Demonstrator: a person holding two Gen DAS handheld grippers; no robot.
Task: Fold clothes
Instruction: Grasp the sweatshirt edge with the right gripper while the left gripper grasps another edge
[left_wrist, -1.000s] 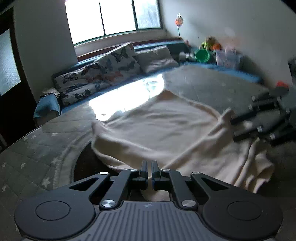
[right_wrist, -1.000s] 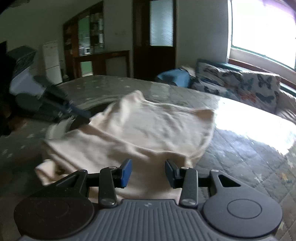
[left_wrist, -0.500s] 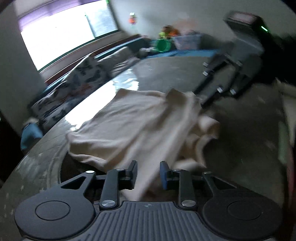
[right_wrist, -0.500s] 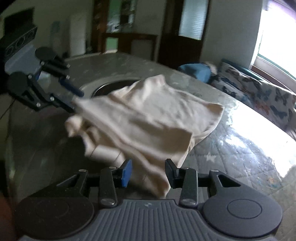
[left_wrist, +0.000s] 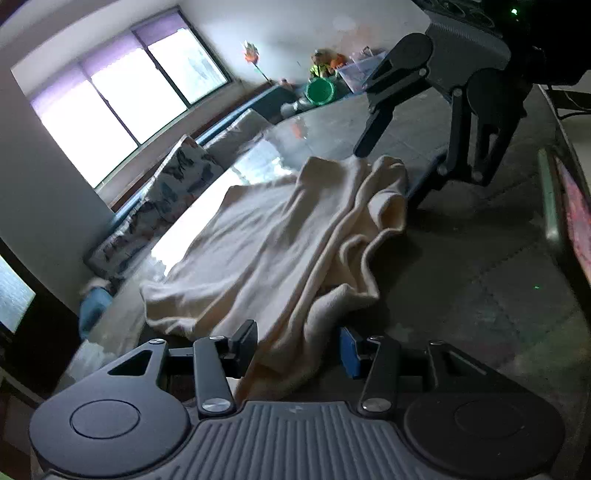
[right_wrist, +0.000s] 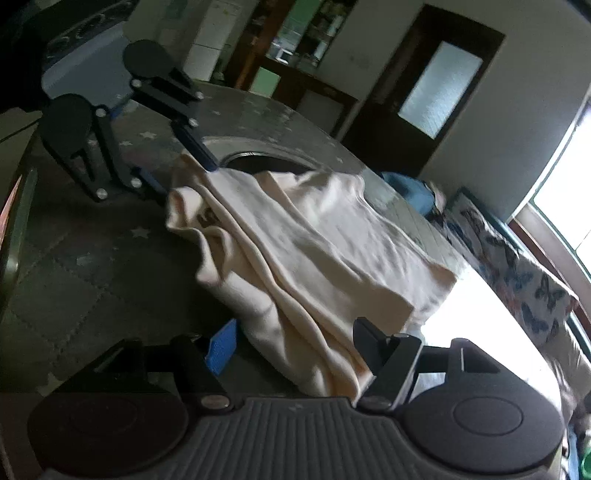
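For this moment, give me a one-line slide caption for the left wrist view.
Open left gripper straddles the near edge of a rumpled cream knit garment on the grey star-patterned mat, open right gripper at the far end.

The right tool (right_wrist: 293, 341) stands wide apart, its blue-padded finger (right_wrist: 221, 346) to one side and its black finger (right_wrist: 373, 341) to the other. Between them lies the near edge of a cream garment (right_wrist: 306, 254), bunched in long folds; neither finger clearly presses it. The garment runs away from the tool across a grey star-print mat (right_wrist: 85, 266). At its far end the left tool (right_wrist: 177, 162) is spread too, one finger tip touching the cloth. Right of the garment a bright glare falls on the mat, with butterfly cushions (right_wrist: 517, 266) beyond.
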